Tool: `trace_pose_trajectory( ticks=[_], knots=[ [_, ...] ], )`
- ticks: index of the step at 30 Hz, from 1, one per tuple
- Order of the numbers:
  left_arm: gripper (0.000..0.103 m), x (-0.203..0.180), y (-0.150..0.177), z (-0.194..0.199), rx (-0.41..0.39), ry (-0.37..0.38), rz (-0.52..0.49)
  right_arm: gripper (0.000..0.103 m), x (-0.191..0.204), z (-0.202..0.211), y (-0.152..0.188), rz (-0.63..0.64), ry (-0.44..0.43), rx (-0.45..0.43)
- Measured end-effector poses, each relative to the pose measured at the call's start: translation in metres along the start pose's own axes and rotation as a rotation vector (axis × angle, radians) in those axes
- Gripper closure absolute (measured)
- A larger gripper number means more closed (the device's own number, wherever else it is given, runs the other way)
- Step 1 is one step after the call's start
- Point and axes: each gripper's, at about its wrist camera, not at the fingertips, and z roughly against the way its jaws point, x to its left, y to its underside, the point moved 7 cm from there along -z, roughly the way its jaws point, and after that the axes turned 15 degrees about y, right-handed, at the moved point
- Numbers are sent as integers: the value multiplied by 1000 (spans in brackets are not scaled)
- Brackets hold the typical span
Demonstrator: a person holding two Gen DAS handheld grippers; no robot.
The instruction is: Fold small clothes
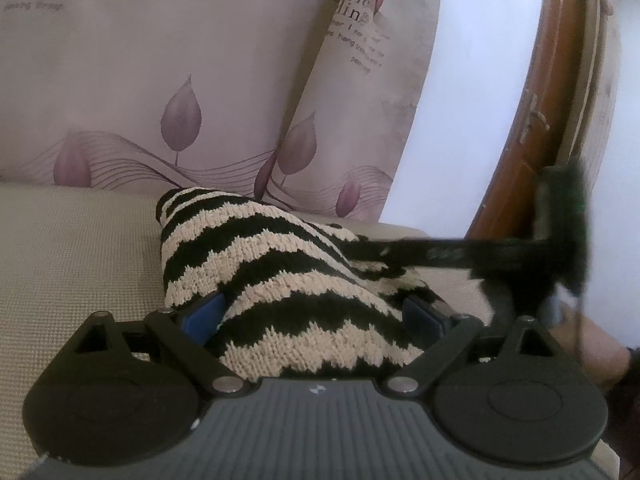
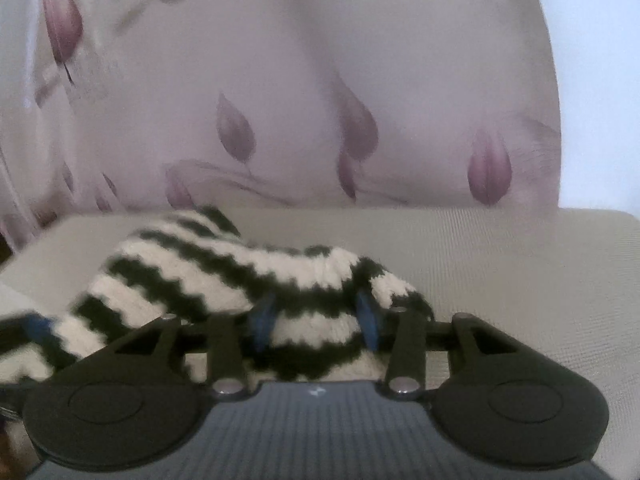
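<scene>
Now | striped knit garment (image 1: 280, 280): black-and-cream zigzag bands, bunched on seat cushion (image 1: 80, 260)

Soft, even daylight; right view motion-blurred, fisheye-bent edges in both.

The flowered cushion (image 1: 168, 80) bears small blurred script, only "love" partly legible.
</scene>
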Motion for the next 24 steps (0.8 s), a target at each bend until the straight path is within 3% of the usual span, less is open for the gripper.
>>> trace_pose_trajectory(
  ticks=[3, 6, 10, 12, 14, 20, 22, 24],
  knots=[
    [10, -1, -1, -1, 8, -7, 0, 59, 2, 29, -2, -9, 23, -56],
    [10, -2, -2, -3, 16, -17, -10, 48, 5, 52, 7, -12, 39, -86],
    [10, -4, -2, -6, 29, -27, -31, 44, 8, 57, 34, 49, 98, -55],
    [10, -6, -3, -7, 35, -34, -39, 34, 2, 50, 51, 54, 135, -7],
    [10, -7, -2, -8, 37, -42, -47, 30, -6, 45, 59, -39, 105, 9],
    [9, -8, -5, -6, 30, -40, -45, 21, -12, 41, 60, -73, 99, 29],
    [0, -3, -16, 6, -16, 2, 25, 20, -16, 43, 60, -104, 61, 32],
    [0, 10, -27, 15, -32, 32, 119, 14, -26, 46, 58, -174, -10, 58]
  ],
)
